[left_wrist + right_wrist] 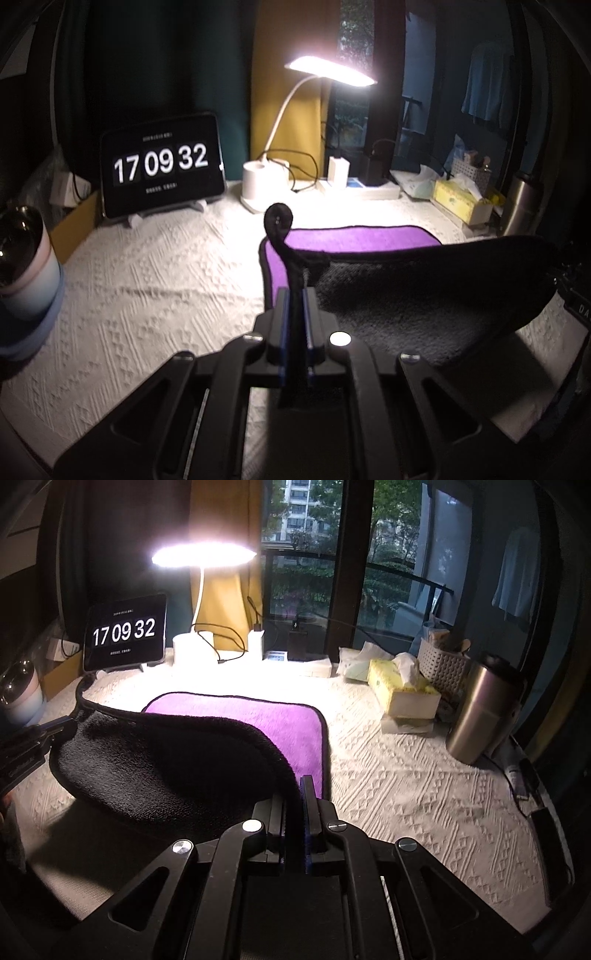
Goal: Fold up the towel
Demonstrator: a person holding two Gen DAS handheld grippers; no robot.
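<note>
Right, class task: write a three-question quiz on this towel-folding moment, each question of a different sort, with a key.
1. True or false: both tongs are shut on the towel.
2. Multiple choice: the towel's far half, lying flat on the white tablecloth, shows which colour? A) green B) purple C) yellow
3. Fill in: the tablet clock reads ____.

Key:
1. True. The left tongs pinch the towel's near left corner and the right tongs its near right corner, lifting the near edge so the dark underside shows.
2. B
3. 17 09 32
</note>
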